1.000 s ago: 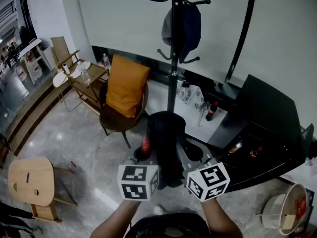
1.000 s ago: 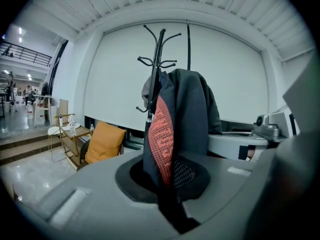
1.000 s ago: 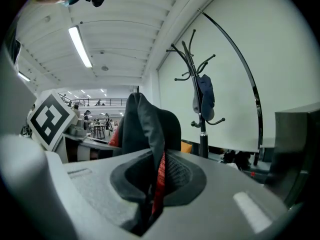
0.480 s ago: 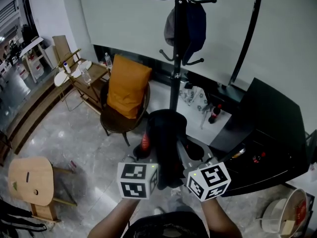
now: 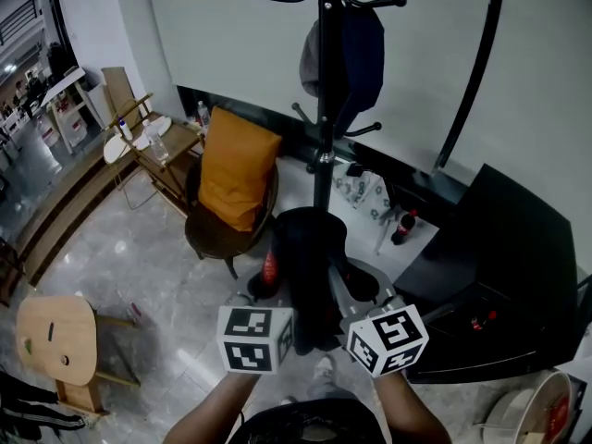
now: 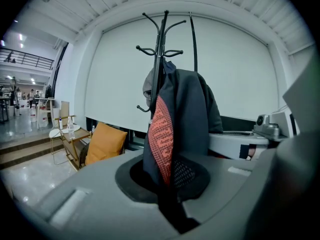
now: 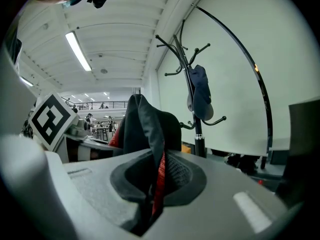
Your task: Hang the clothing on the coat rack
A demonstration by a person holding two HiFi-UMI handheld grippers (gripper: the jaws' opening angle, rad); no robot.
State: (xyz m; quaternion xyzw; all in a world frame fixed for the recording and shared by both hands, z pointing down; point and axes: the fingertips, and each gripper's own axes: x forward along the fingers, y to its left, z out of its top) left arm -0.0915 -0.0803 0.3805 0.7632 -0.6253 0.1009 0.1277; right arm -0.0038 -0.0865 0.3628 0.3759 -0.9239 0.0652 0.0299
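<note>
The tall black metal coat rack [image 5: 321,109] stands in front of the pale wall, with a dark cap [image 5: 344,52] hung on one of its upper hooks. Left of it sits a round dark chair with an orange cushion [image 5: 236,169]. Only the head view shows this chair from above and the grey marble floor [image 5: 139,266].

The dark garment with a red patterned lining [image 5: 310,266] is held upright, low in front of the rack's pole and apart from its hooks. Only the gripper views show the grip. The left gripper [image 6: 167,201] has its jaws pressed together on the fabric's lower edge, and the right gripper [image 7: 151,201] pinches the same cloth. In the head view both grippers sit side by side, marker cubes facing up, with the bare forearms [image 5: 208,413] reaching forward from the bottom edge.
</note>
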